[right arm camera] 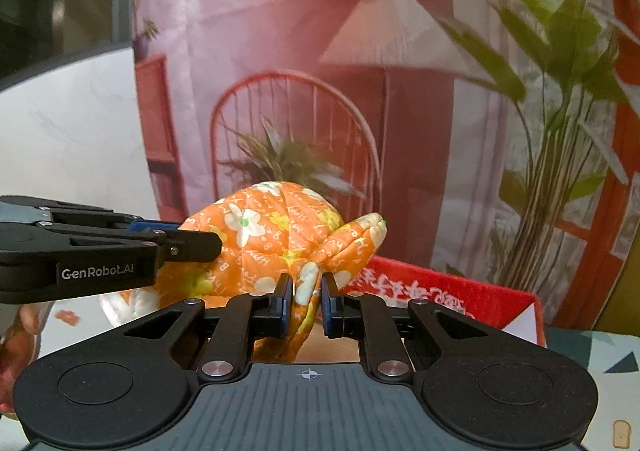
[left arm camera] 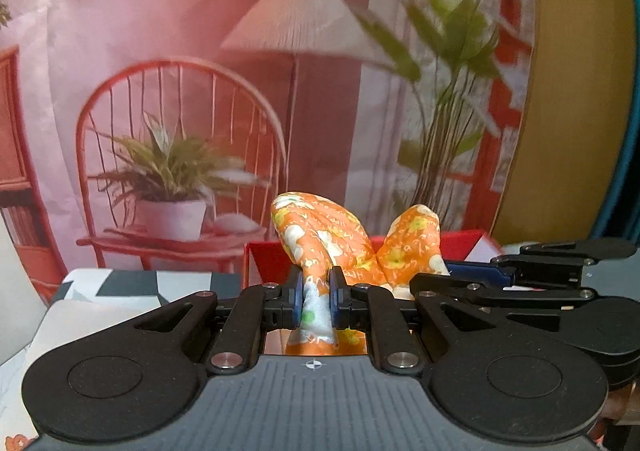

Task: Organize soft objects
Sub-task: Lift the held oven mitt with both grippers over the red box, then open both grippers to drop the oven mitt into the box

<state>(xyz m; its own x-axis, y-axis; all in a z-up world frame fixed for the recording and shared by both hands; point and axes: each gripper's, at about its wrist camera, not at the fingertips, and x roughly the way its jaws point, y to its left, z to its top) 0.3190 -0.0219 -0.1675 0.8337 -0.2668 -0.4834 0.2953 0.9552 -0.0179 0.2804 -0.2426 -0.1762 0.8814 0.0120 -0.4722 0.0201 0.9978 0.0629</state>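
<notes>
- The orange floral cushion [left arm camera: 316, 239] hangs in the air between both tongs, just in front of the red box [right arm camera: 460, 291] and above the surface.
- Left tongs [left arm camera: 316, 299] are clamped narrow on a bunched fold of its fabric; right tongs [right arm camera: 306, 301] pinch another gathered fold near the opposite end.
- It looks light, padded and floppy (the glossy cover may well be slippery), so it sags and puffs around each grip.
- Best held by thick gathered folds or corners, not a thin edge.
</notes>
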